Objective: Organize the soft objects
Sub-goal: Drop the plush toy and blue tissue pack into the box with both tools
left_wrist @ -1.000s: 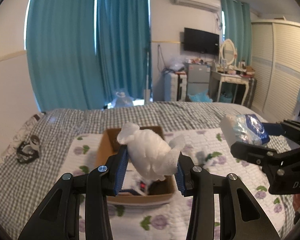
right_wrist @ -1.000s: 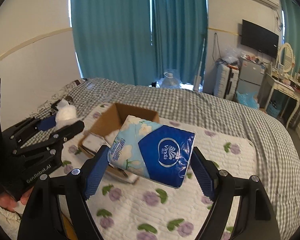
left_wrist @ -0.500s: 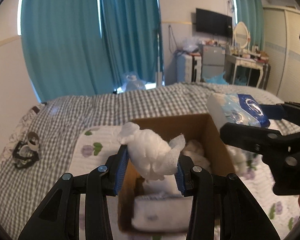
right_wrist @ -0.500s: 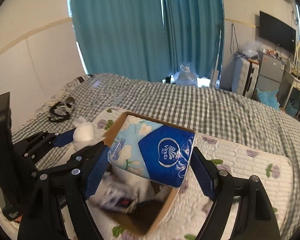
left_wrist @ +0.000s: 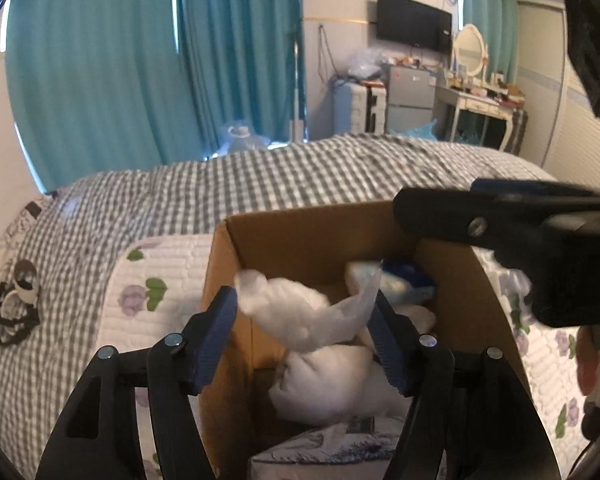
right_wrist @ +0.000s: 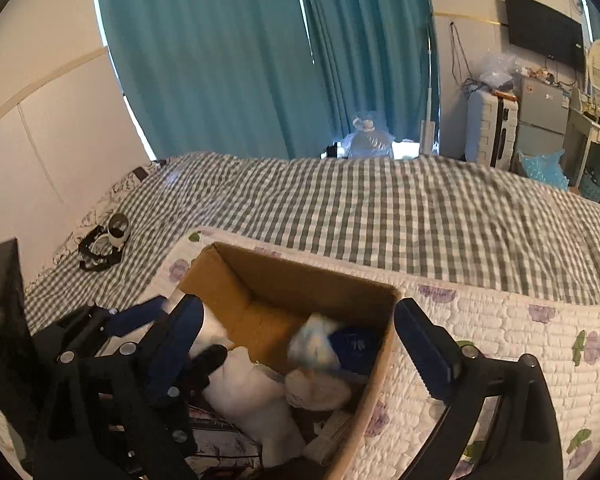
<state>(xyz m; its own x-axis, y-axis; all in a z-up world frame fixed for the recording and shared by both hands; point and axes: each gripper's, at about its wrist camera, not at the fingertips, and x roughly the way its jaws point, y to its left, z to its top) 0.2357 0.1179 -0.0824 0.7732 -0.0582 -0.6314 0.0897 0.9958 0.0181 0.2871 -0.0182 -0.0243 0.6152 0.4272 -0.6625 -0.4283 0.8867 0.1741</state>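
Cardboard box (right_wrist: 300, 280) on floral quilt (right_wrist: 500, 328), quilt on checked bedspread (right_wrist: 380, 208). Box directly ahead of and below both grippers. Tissue pack (right_wrist: 340, 350) in box, between right gripper (right_wrist: 296, 348) fingers. Stuffed bag (left_wrist: 308, 316) in box between left gripper (left_wrist: 304, 340) fingers, another bundle (left_wrist: 328, 384) beneath. Strap item (right_wrist: 104, 244) far left on bedspread. Curtains (right_wrist: 260, 52) behind bed.

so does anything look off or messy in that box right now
Somewhat messy. The tissue pack lies tilted in the cardboard box on a jumble of white soft items, and the white plush sits between the left gripper jaws, now open. Nothing has spilled onto the quilt.
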